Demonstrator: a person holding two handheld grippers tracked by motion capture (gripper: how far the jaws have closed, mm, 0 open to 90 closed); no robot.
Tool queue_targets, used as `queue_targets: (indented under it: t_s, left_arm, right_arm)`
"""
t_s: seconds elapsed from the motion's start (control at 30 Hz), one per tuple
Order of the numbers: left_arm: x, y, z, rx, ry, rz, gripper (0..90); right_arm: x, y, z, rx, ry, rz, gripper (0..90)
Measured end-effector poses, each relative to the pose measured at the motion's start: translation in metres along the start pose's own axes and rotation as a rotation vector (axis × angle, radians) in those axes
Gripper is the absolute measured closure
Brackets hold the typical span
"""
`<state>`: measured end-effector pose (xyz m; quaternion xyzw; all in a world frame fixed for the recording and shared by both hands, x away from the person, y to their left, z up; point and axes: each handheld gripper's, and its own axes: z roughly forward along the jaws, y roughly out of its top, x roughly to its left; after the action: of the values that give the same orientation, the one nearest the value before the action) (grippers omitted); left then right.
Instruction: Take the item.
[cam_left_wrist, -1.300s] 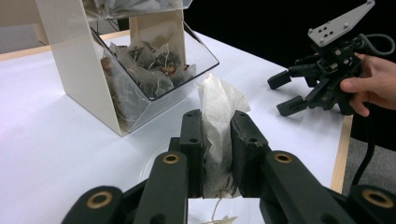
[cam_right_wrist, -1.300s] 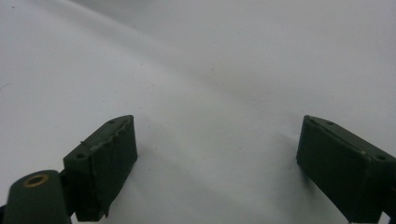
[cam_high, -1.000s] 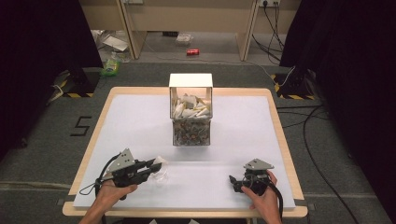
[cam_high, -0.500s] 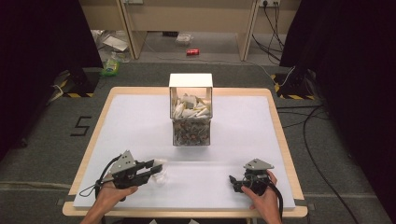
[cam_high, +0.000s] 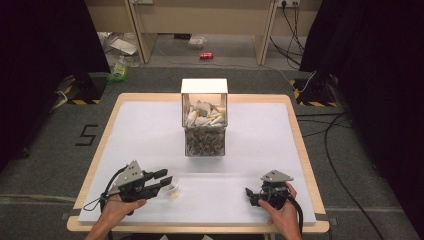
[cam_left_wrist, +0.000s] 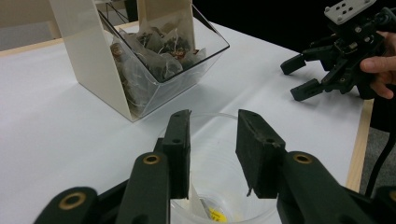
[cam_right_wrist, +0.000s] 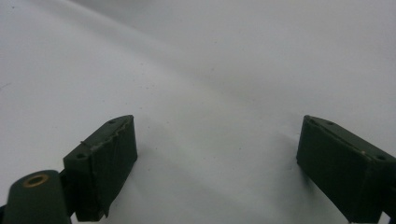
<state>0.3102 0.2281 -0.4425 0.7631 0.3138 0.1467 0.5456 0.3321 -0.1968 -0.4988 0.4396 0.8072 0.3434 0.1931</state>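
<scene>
From my station, the high view is evenly lit from above; the white table (cam_high: 150, 130) is bright, the surrounding curtains nearly black. Detail is soft and low-resolution. In the left gripper view the clear cup (cam_left_wrist: 219, 186) is hazy and the near jaws slightly blurred. The right gripper view is dim, grey and defocused, with soft jaw shadows.

The clear cup (cam_left_wrist: 219, 186) runs off the bottom edge of the left gripper view, its small yellow contents partly hidden behind the jaws. In the high view, the packets in the clear box (cam_high: 205, 125) are too small to identify.
</scene>
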Motion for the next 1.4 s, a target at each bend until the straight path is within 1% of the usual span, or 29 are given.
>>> queue_targets:
  t_s: [0.1,0.27,0.43,0.57,0.9,1.03,1.27,1.4]
  left_arm:
    - [0.001,0.002,-0.002,0.000,-0.004,-0.014,60.2]
    - [0.005,0.005,-0.006,-0.008,0.002,-0.039,53.1]
    - [0.010,0.007,-0.011,-0.014,0.013,-0.051,49.9]
    - [0.015,0.009,-0.015,-0.017,0.027,-0.058,46.2]
    - [0.031,0.007,-0.022,-0.016,0.074,-0.100,37.2]
    - [0.037,0.007,-0.026,-0.019,0.101,-0.110,32.9]
    - [0.046,0.002,-0.031,-0.008,0.138,-0.132,27.0]
    - [0.050,-0.002,-0.032,-0.002,0.149,-0.141,24.5]
  right_arm:
    - [0.000,0.000,0.000,0.000,0.000,0.001,12.8]
    - [0.000,0.000,0.000,0.000,0.000,0.000,12.8]
    - [0.000,0.000,0.000,0.000,0.000,0.000,12.8]
    - [0.000,0.000,0.000,0.000,0.000,0.000,12.8]
    - [0.000,0.000,0.000,0.001,0.000,0.001,12.8]
    - [0.000,0.000,0.000,0.000,0.000,0.000,12.8]
    - [0.000,0.000,0.000,0.001,0.000,0.001,12.8]
    - [0.000,0.000,0.000,0.000,0.000,0.000,12.8]
